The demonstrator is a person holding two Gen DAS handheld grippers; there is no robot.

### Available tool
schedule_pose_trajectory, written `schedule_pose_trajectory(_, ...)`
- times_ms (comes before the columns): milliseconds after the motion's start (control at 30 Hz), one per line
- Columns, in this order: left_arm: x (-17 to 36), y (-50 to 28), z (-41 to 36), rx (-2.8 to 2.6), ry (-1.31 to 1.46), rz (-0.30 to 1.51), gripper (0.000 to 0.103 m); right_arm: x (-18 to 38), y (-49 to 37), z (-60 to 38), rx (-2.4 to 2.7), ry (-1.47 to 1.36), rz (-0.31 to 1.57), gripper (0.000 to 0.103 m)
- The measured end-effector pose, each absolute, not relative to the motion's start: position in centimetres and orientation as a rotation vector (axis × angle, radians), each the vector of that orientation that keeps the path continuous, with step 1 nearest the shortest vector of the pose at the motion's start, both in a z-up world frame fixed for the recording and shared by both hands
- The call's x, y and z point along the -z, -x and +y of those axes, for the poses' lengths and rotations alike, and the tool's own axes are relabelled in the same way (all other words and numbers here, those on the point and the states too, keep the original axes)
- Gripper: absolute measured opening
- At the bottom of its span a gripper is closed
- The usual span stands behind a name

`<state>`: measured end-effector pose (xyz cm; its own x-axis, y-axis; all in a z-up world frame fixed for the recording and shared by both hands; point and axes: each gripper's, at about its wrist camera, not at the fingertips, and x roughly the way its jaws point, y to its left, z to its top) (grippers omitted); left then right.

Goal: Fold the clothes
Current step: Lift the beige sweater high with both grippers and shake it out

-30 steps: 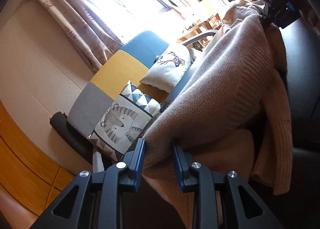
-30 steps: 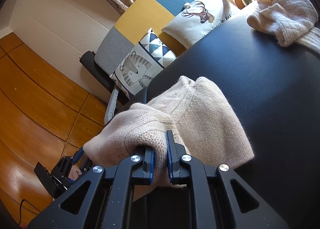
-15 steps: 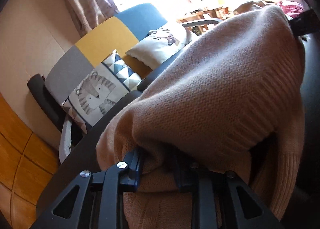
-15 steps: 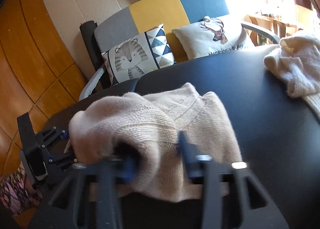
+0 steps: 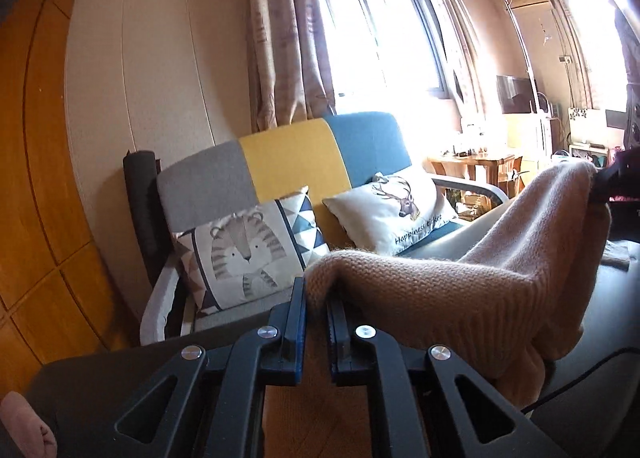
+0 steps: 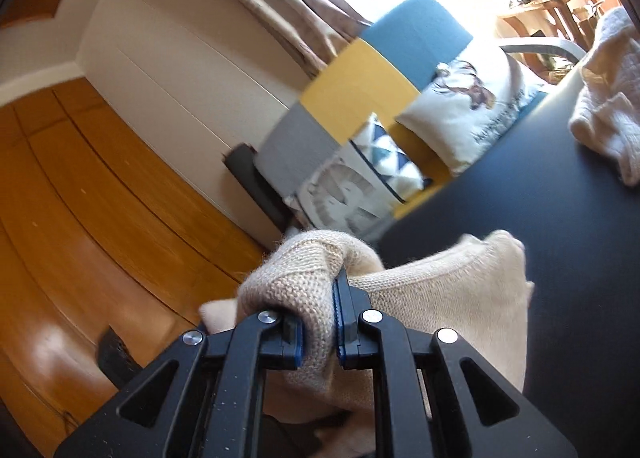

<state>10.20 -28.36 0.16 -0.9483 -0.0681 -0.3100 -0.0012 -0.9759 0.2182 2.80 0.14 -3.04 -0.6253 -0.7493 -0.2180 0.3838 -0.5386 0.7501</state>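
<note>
Beige knit sweater: lifted above the dark desk, strung between both grippers.
Left gripper: fingers clenched on a knit edge; fabric runs off toward 2 o'clock.
Right gripper: fingers clamped on a bunched fold; sweater spills over the tips toward 3 o'clock.
Cream garment: on the desk, 2 o'clock, well apart.
Sofa: beyond the desk, 12 o'clock.

Beige knit sweater; black tabletop; cream knit; sofa grey, yellow, blue; tiger cushion, deer cushion.
</note>
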Motion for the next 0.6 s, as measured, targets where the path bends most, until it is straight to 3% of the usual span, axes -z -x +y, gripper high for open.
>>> schedule_pose_trajectory(433,-11.9,-15.3,-30.4,3.147,-0.035,-0.091,0.007,-9.0,-4.4,0.1,2.018,-0.378,-0.87,0.011)
schedule_pose_trajectory(600,-15.6,-18.6,-30.3,3.169,0.129,-0.095,0.007,-13.6,-5.4,-0.8,1.966,-0.286,-0.816,0.011)
